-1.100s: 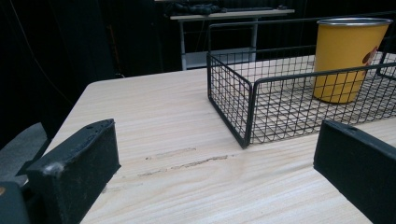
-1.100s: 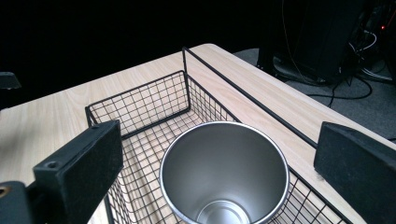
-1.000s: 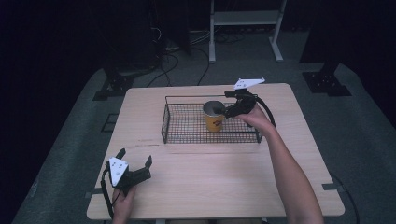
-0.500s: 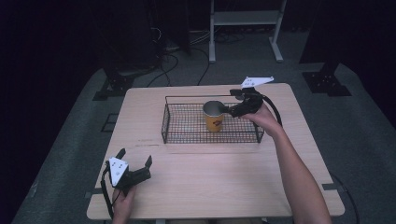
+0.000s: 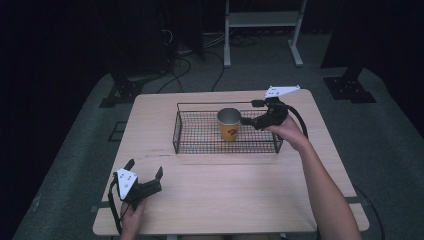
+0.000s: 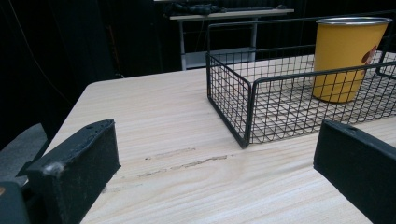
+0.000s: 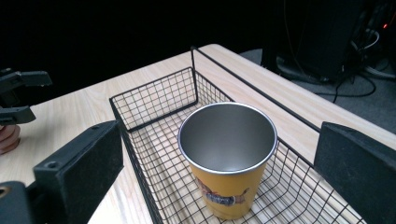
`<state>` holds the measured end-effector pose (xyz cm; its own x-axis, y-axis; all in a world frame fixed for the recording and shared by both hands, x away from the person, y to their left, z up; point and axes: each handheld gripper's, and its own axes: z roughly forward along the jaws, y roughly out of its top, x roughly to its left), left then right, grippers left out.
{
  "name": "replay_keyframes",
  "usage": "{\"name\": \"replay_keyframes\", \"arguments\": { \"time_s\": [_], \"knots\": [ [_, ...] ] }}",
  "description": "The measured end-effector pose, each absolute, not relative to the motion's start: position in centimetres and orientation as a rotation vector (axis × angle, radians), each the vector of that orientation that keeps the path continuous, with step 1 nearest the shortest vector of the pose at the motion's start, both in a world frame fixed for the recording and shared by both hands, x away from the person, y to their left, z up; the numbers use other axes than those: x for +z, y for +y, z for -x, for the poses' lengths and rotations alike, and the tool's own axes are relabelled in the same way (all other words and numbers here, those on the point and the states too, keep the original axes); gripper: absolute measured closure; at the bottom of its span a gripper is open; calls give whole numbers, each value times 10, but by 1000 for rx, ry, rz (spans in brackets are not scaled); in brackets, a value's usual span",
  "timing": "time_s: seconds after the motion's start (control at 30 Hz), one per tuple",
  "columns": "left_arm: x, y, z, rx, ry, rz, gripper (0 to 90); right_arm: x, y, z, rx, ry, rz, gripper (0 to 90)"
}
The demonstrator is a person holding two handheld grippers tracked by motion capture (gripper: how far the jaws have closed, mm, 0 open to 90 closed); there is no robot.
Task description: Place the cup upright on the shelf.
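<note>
A yellow cup [image 5: 229, 125] with a bare metal inside stands upright in a black wire basket [image 5: 200, 150] at the back middle of the wooden table. My right gripper [image 5: 248, 112] hovers open just right of the cup, over the basket's right part, touching nothing. In the right gripper view the cup [image 7: 229, 158] stands in the basket [image 7: 154, 100], between and beyond the wide-spread jaws of the right gripper [image 7: 222, 137]. My left gripper [image 5: 145, 167] rests open and empty near the front left corner. In the left gripper view, that gripper [image 6: 219, 140] faces the basket [image 6: 233, 102] and the cup [image 6: 348, 56].
The table's bare wood [image 5: 225, 190] stretches between the basket and the front edge. A white metal stand [image 5: 260, 22], cables [image 5: 185, 55] and dark stand bases [image 5: 350, 87] are on the floor behind the table.
My right gripper has drawn back to the right, away from the cup. The cup stays upright in the same spot. The left gripper has not moved.
</note>
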<state>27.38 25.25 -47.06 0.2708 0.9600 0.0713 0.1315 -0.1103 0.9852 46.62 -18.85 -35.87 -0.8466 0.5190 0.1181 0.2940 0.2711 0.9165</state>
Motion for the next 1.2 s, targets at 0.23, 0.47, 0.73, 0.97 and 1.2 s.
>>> {"name": "replay_keyframes", "arguments": {
  "time_s": [0.23, 0.47, 0.73, 0.97, 1.2],
  "knots": [
    [-471, 252, -274, 1000, 1061, -1499, 0, -359, -197, -457, 1624, 2319, -751, 11],
    [-471, 252, -274, 1001, 1062, -1500, 0, -358, -204, -449, 1626, 2327, -741, 11],
    [-471, 252, -274, 1001, 1062, -1501, 0, -364, -211, -433, 1679, 2341, -719, 11],
    [-471, 252, -273, 1003, 1062, -1504, 0, -369, -213, -421, 1668, 2371, -690, 11],
    [-471, 252, -273, 1004, 1062, -1504, 0, -380, -218, -411, 1659, 2378, -691, 11]
  ]
}}
